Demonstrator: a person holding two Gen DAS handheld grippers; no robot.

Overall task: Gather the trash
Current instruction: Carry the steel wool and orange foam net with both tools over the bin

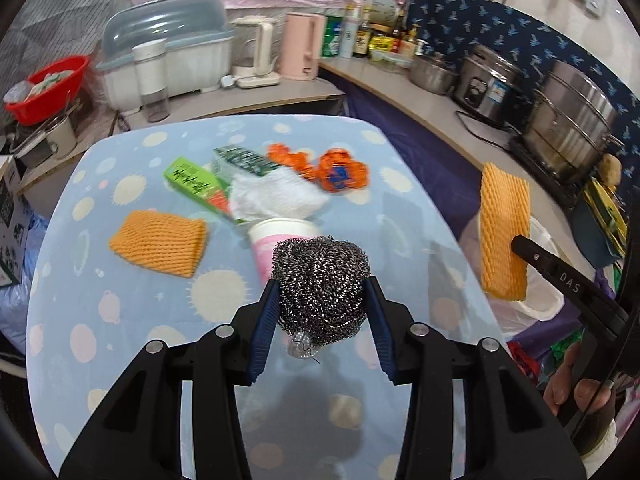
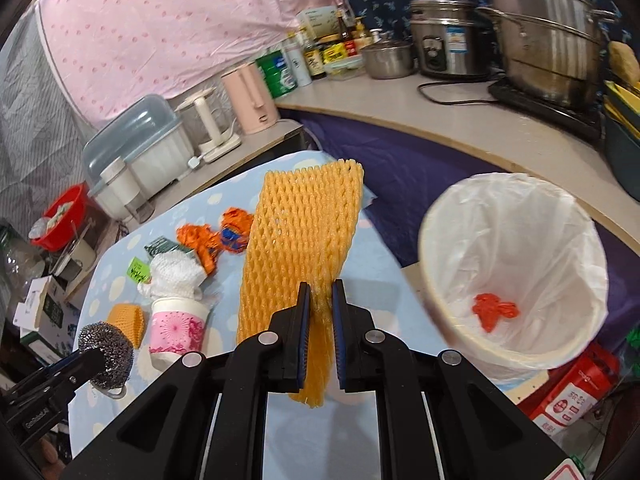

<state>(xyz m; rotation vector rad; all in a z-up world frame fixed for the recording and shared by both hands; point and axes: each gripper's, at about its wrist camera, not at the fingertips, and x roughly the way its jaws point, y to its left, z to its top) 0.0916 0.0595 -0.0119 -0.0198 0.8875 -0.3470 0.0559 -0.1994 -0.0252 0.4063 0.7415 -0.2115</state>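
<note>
My left gripper (image 1: pixel 322 292) is shut on a steel wool scrubber (image 1: pixel 320 280) above the blue spotted table (image 1: pixel 120 320); the scrubber also shows in the right wrist view (image 2: pixel 106 354). My right gripper (image 2: pixel 321 292) is shut on a long orange foam net (image 2: pixel 300 236), held upright beside the table; the net also shows in the left wrist view (image 1: pixel 504 232). A white-lined trash bin (image 2: pixel 516 272) stands right of it with an orange scrap (image 2: pixel 494 310) inside. On the table lie another orange foam net (image 1: pixel 158 242), a pink paper cup (image 1: pixel 280 240), white tissue (image 1: pixel 276 196), green packets (image 1: pixel 194 182) and orange wrappers (image 1: pixel 340 170).
A counter (image 2: pixel 440 120) curves behind and to the right with steel pots (image 2: pixel 548 32), a rice cooker (image 2: pixel 444 36), bottles, a pink kettle (image 2: pixel 250 96) and a dish rack (image 1: pixel 168 48). A red basin (image 1: pixel 48 88) sits at the far left. A red box (image 2: pixel 572 396) lies by the bin.
</note>
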